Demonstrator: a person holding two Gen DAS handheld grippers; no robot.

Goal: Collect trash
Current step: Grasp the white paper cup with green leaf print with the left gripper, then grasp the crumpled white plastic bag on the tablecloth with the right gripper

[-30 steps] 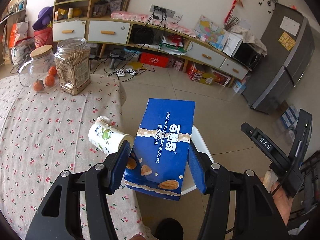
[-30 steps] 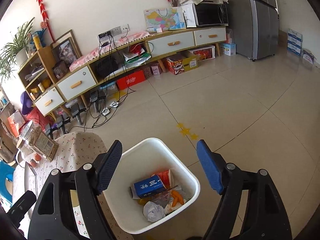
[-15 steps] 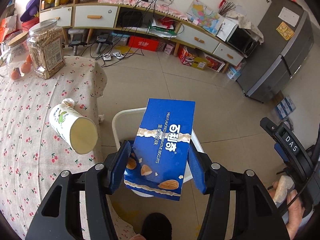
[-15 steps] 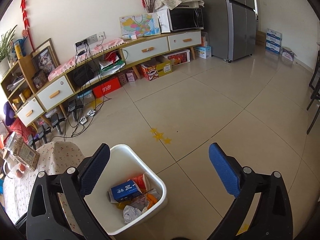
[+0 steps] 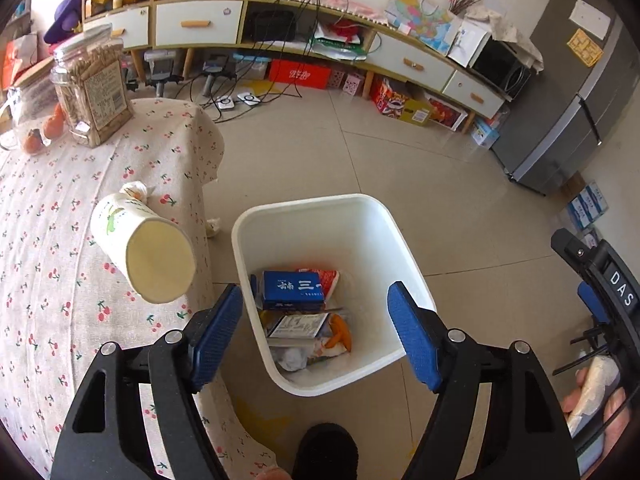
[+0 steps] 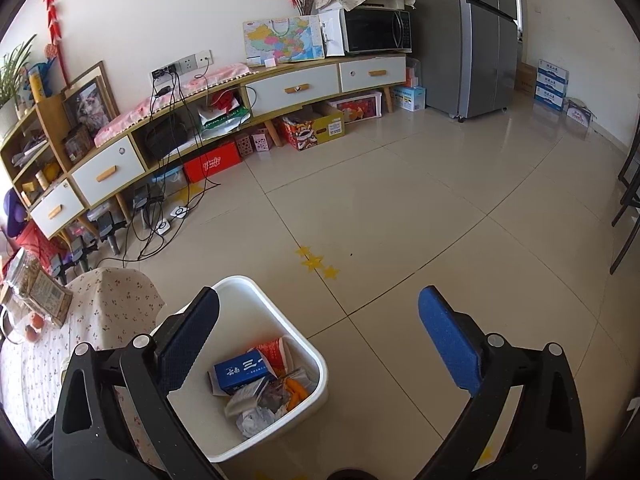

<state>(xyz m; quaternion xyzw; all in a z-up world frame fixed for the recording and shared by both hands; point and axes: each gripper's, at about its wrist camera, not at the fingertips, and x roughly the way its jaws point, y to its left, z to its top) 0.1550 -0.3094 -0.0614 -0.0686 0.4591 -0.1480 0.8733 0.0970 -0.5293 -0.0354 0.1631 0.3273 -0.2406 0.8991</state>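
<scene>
— Progress so far?

— Left gripper (image 5: 314,322) is released and holds nothing, directly above the white bin (image 5: 320,208). Right gripper (image 6: 316,334) is also wide apart. I see several wrappers already in the bin.

— What remains?

— One paper cup (image 5: 140,256) lies tipped on the table (image 5: 52,264), left of my left gripper.

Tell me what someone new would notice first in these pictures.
Probably the white bin on the tiled floor beside the table, part full of trash, with a small blue box lying on top. Next, the paper cup on its side near the edge of the cherry-print tablecloth, open mouth facing the camera. Both tools, the left tool and the right tool, hang open and empty above the bin.
</scene>
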